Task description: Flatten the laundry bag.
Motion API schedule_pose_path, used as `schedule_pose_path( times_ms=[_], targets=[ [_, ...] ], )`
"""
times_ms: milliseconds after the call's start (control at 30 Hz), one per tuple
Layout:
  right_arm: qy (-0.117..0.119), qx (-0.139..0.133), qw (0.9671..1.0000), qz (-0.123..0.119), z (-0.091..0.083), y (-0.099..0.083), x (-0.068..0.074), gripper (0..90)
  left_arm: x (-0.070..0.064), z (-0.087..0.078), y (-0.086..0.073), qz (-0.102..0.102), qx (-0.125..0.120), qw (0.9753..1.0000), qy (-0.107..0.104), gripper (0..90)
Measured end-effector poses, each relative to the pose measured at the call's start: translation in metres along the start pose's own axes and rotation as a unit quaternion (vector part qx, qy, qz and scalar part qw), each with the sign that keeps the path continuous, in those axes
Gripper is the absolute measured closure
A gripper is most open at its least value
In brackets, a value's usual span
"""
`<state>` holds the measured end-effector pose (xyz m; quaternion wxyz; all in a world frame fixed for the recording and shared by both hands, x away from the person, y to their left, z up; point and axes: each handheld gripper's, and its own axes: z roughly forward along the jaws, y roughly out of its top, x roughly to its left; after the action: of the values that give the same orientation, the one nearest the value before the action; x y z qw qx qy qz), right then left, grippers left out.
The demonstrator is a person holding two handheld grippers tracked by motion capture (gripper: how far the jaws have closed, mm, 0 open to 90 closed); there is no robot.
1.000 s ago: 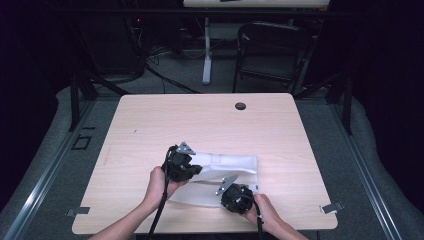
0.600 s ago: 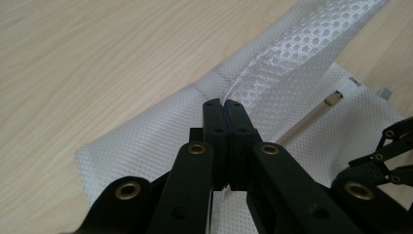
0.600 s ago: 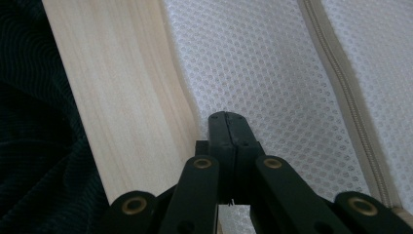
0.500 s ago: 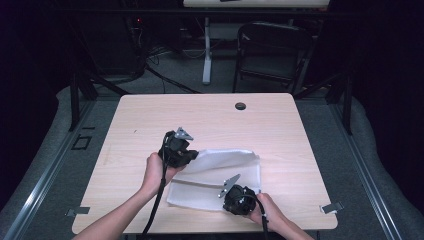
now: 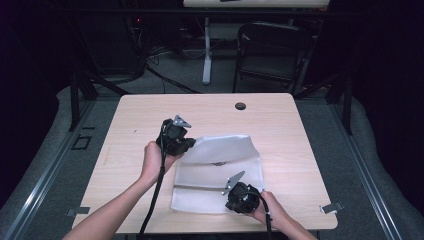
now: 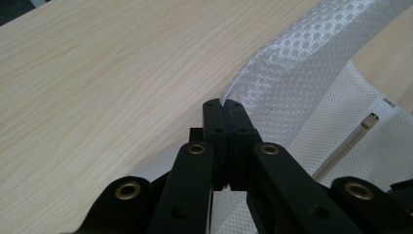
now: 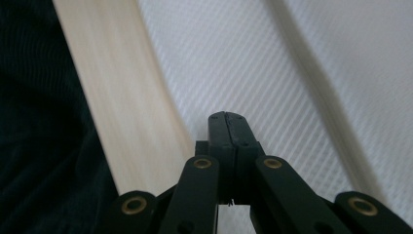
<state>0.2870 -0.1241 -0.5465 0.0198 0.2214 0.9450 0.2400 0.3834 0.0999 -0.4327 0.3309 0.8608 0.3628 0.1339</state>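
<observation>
Centrally, a white mesh fabric zip bag (image 5: 220, 172) lies on the pale wooden table (image 5: 300, 130), towards its near edge. Left gripper (image 6: 223, 104), jaws pinched on the bag's lifted far-left edge. Right gripper (image 7: 227, 115), jaws together over the near edge; grip uncertain. Bare tabletop left, right, beyond.

A white mesh bag (image 5: 217, 172) lies on the wooden table (image 5: 125, 125) near its front edge. The left gripper (image 5: 176, 137) holds the bag's far-left corner; the right gripper (image 5: 241, 196) sits at its near edge.
</observation>
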Motion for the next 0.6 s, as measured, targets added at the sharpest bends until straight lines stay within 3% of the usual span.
schedule_pose_path(
  times_ms=[100,133,233,600],
  targets=[
    [-0.012,-0.006,0.9999,0.003,0.004,0.007,0.003,90.0,-0.001,0.001,0.004,0.001,0.0,1.0,0.002,90.0],
    [-0.013,0.001,0.9999,0.002,0.013,0.012,0.008,90.0,-0.001,0.002,0.007,0.004,0.001,1.0,0.004,90.0],
    [-0.013,0.014,0.9998,-0.005,0.018,0.012,0.012,90.0,0.0,0.003,0.012,0.006,0.0,1.0,0.007,90.0],
    [0.028,0.018,0.9992,-0.022,0.018,0.01,0.018,90.0,0.013,0.006,0.02,-0.001,0.002,0.9996,0.03,89.9]
  ],
)
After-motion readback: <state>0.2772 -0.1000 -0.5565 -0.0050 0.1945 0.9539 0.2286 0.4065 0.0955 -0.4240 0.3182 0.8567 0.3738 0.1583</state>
